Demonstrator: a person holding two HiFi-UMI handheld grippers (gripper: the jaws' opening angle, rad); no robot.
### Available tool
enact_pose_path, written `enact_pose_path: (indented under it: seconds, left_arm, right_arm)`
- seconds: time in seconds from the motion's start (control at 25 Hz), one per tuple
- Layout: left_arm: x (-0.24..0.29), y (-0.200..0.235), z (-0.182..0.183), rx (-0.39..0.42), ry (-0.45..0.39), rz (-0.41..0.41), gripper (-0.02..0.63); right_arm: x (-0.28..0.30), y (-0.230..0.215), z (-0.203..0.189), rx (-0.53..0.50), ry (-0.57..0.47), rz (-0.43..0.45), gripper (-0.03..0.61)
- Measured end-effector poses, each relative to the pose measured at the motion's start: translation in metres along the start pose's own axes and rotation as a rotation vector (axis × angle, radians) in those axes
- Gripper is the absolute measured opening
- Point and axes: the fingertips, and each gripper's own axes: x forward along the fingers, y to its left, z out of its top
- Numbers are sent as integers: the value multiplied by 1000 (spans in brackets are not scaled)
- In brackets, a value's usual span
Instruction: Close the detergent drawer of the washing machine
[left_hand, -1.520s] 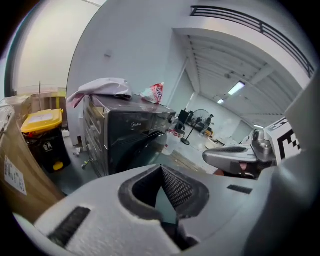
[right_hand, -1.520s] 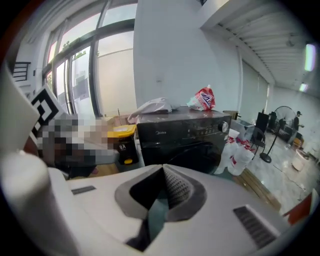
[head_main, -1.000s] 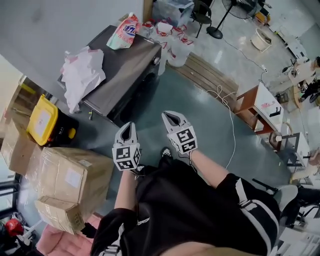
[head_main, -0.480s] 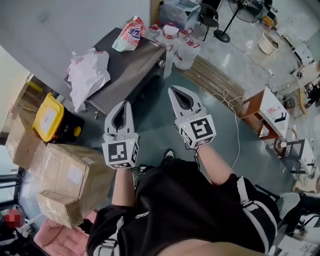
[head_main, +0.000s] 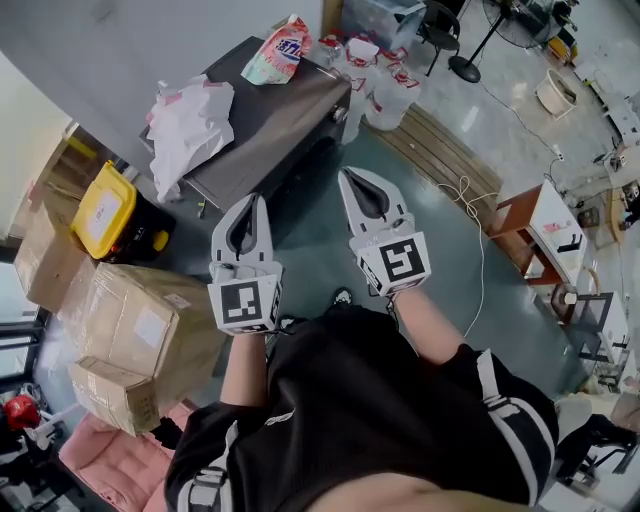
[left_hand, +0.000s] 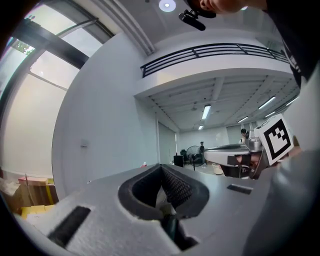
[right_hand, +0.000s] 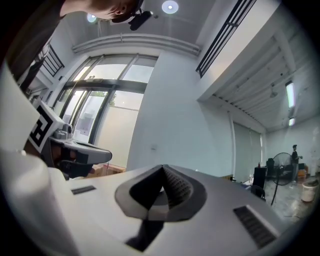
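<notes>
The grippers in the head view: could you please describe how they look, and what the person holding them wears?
The left gripper and right gripper are pale grey, tapering to a point, with dark ribbed pads inside. Each carries a white cube printed with black square markers. The person wears black clothes with white stripes.

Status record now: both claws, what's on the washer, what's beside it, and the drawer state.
left claw: shut, empty, in the air
right claw: shut, empty, beside the left, touching nothing
washer: ahead, beyond both claws
on washer: white bag, pouch
beside washer: yellow box, cartons
drawer: not visible in any view
</notes>
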Motion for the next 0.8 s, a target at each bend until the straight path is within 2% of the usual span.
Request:
enact_pose_path:
  seconds: [0.36,0.8]
  left_arm:
    - [-2,5,-11,-49,12,26,6]
    - [-2,3,-19,-68,28,28,6]
  right_arm:
    - [2,2,2,-17,-12,5,5]
    - [-2,0,-8,-21,39,-9,5]
